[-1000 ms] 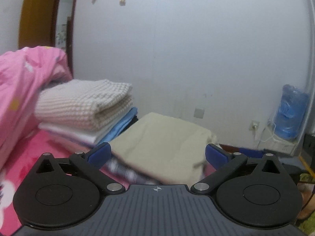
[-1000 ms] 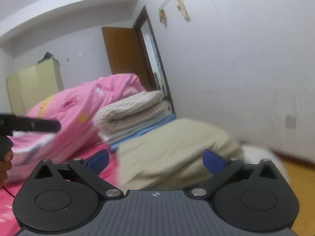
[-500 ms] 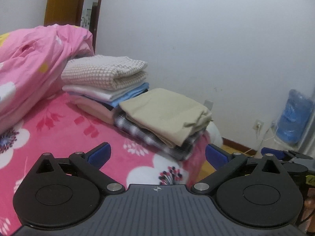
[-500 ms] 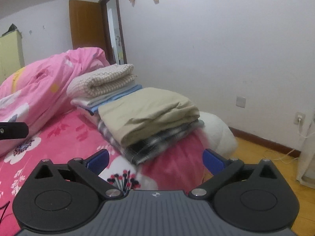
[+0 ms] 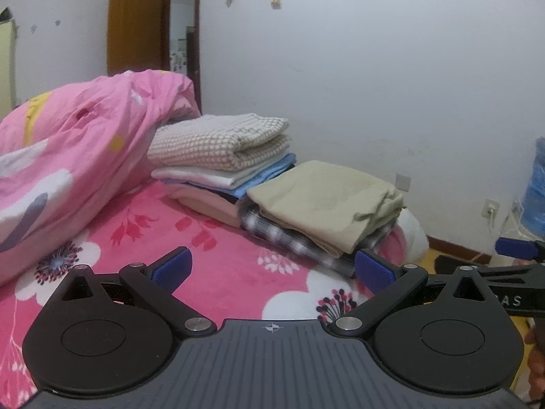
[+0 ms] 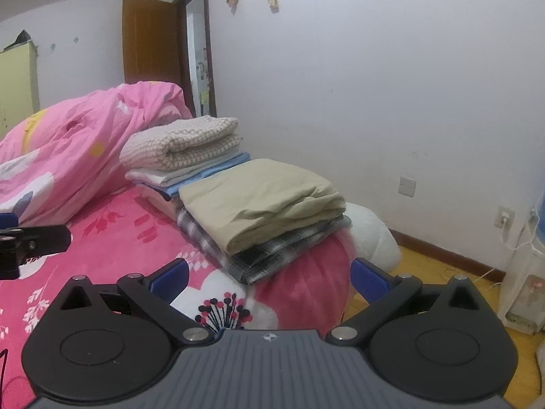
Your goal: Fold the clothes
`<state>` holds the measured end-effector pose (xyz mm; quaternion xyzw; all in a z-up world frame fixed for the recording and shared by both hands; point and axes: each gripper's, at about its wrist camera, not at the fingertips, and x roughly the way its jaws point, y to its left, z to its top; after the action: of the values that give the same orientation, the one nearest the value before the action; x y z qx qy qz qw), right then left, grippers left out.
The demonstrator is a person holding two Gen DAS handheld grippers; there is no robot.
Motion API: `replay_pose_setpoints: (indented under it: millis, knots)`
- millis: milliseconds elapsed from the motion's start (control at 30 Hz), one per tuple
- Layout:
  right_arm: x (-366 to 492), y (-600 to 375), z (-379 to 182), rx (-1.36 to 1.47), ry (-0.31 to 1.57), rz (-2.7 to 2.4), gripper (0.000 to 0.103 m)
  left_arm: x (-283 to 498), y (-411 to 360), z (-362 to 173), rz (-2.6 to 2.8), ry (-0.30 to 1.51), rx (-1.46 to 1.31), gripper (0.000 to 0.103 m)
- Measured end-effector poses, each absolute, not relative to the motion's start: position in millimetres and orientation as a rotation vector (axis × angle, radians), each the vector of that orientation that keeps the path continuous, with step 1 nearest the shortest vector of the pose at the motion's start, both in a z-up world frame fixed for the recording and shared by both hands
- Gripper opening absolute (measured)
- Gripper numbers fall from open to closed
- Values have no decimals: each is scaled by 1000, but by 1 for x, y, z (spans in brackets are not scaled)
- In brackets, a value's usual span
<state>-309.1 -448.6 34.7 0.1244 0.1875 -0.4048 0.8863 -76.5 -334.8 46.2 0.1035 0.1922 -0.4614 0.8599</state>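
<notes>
Judging by the layout, folding looked close to complete. Left tongs were spread wide with nothing between the blue pads; right tongs likewise wide and empty. Both hovered above the pink floral bedspread, clear of all cloth.

Clothes observed, all on the bed near its far corner by the wall:
- beige garment, folded, lying on top of a folded plaid garment, the pair sitting at the edge of the bed.
- just behind, touching or nearly so, a taller stack: checked waffle-weave piece on top, then white, light blue and pale pink layers. All flat and squared.

A pink quilt lay heaped to the left, against the taller stack; I took it as bedding, not part of the job.

No loose or unfolded garment showed in either view. Remaining work, if any, lay outside the frames: cannot tell. The beige fold's right edge was slightly rumpled and might merit tidying.
</notes>
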Motion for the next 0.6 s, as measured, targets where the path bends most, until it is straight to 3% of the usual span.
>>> replay_pose_setpoints:
  millis: [333, 600]
  knots:
    - [-284, -437, 27, 103, 496, -965, 103, -52, -347, 13, -941, 566, 176, 103]
    - [-272, -431, 15, 100, 530, -968, 103, -54, -355, -1, -925, 595, 210, 103]
